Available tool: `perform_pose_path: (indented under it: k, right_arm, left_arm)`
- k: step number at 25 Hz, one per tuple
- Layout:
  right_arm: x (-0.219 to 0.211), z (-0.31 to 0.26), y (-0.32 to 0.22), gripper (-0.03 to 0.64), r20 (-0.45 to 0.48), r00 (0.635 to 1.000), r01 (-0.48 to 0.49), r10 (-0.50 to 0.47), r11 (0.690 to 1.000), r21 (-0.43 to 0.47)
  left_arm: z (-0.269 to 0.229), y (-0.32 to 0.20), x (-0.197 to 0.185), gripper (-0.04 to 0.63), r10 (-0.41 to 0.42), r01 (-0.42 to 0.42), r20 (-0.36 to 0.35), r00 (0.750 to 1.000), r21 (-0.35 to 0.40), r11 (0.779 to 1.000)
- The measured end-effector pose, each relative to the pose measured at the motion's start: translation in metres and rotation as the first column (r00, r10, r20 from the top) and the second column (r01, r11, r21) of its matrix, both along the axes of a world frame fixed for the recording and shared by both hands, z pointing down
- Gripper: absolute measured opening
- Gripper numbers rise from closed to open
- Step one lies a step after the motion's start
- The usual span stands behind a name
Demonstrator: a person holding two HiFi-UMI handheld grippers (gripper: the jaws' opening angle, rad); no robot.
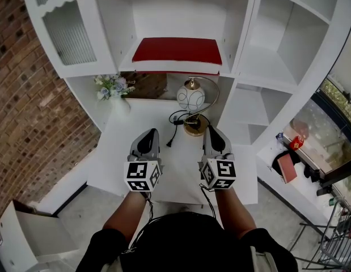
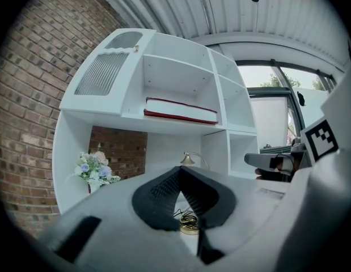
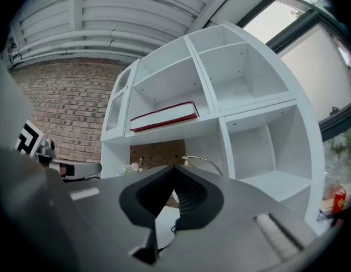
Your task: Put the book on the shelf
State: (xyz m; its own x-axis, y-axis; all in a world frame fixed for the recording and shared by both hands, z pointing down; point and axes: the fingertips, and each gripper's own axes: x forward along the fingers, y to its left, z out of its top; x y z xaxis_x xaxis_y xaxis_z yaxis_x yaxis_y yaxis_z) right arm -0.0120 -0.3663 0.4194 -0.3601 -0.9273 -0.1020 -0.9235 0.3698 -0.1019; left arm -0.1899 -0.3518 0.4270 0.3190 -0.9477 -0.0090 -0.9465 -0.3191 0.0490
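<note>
The book [image 1: 176,51], red-covered, lies flat on the shelf [image 1: 181,68] directly above the lamp [image 1: 191,98], its spine edge facing out and its whole cover inside the compartment. Nothing leans on it and nothing holds it, so the placing itself looks done, and what is left is to end cleanly.

The left gripper [image 1: 149,132] hangs on the near side of the lamp and to its left. Its jaws are closed tip to tip with nothing between them. The right gripper [image 1: 212,130] hangs near the lamp's base and slightly to its right, likewise closed and empty. Both point roughly level toward the lamp, above the white desk [image 1: 124,174].

To finish well, I would keep both grippers on the near side of the lamp and low, well below the book, so that neither nudges its overhanging front edge. The right one needs the most care, because the lamp's base is just ahead of its tip. The black cord [image 1: 174,128] runs out from the lamp toward the gap between the grippers and could snag a jaw. The flowers [image 1: 111,86], well to the lamp's left, are out of the way.
</note>
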Motion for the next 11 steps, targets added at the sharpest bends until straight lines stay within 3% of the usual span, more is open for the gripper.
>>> perform_pose_path:
  k: [11]
  right_arm:
    - [0.012, 0.002, -0.009, 0.011, 0.004, 1.0, 0.02, -0.02, 1.0, 0.0]
  left_arm:
    - [0.002, -0.007, 0.019, 0.002, 0.002, -0.002, 0.008, 1.0, -0.007, 1.0]
